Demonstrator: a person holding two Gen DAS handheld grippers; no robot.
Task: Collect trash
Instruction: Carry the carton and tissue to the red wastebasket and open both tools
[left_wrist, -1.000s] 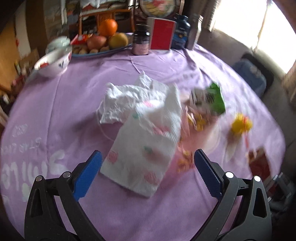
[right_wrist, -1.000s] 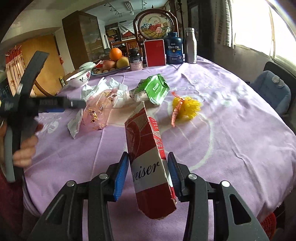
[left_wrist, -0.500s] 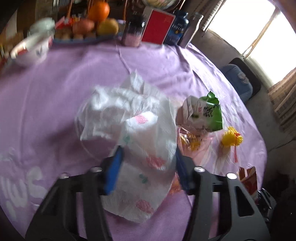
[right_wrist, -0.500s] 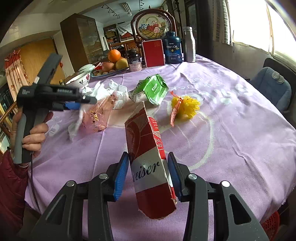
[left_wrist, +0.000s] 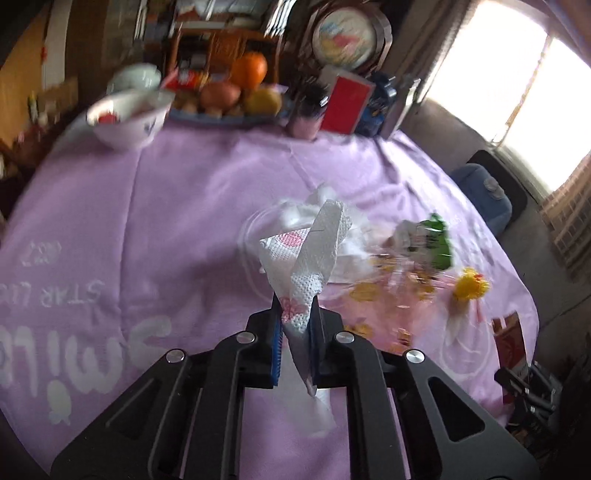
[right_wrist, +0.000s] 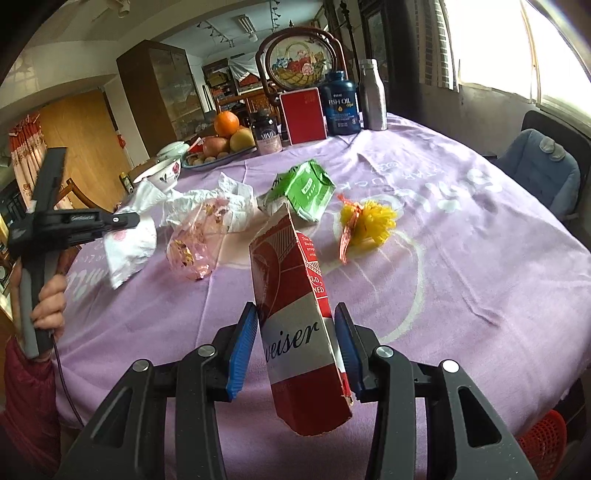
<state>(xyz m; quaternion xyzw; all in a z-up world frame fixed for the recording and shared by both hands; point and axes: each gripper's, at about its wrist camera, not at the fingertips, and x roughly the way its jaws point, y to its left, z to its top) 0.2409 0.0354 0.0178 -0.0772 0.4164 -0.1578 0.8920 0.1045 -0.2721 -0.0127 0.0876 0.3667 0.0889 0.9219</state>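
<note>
1. While my left gripper (left_wrist: 294, 334) pinches a printed paper towel (left_wrist: 308, 266) between its blue pads, the sheet hangs lifted above the surface (left_wrist: 177, 229), fanning upward past the pads and trailing a little below them.
2. Seen from the right wrist camera, that same left gripper (right_wrist: 125, 220) is held up at the left edge of the surface, with my left hand (right_wrist: 48, 306) wrapped round its handle and the towel (right_wrist: 127, 247) dangling from it.
3. My right gripper (right_wrist: 295, 345) is clamped on a red and white carton (right_wrist: 295, 306), which stands nearly upright between the pads, its torn top pointing away from me.
4. Just beyond the lifted towel lies a crumpled white tissue (right_wrist: 221, 203), and beside it a clear pink plastic bag (right_wrist: 195, 243) with yellowish bits inside.
5. Further right on the purple cloth rest a green and white packet (right_wrist: 306, 190) and a yellow frilled wrapper (right_wrist: 369, 223), the two close but apart.
6. At the far edge stand a patterned bowl (right_wrist: 164, 173), a plate of fruit (right_wrist: 225, 142), a dark jar (right_wrist: 267, 134), a red box (right_wrist: 303, 116), a fish oil bottle (right_wrist: 341, 105) and a metal flask (right_wrist: 373, 96).
7. A red basket (right_wrist: 543, 439) shows below the surface at the lower right.
</note>
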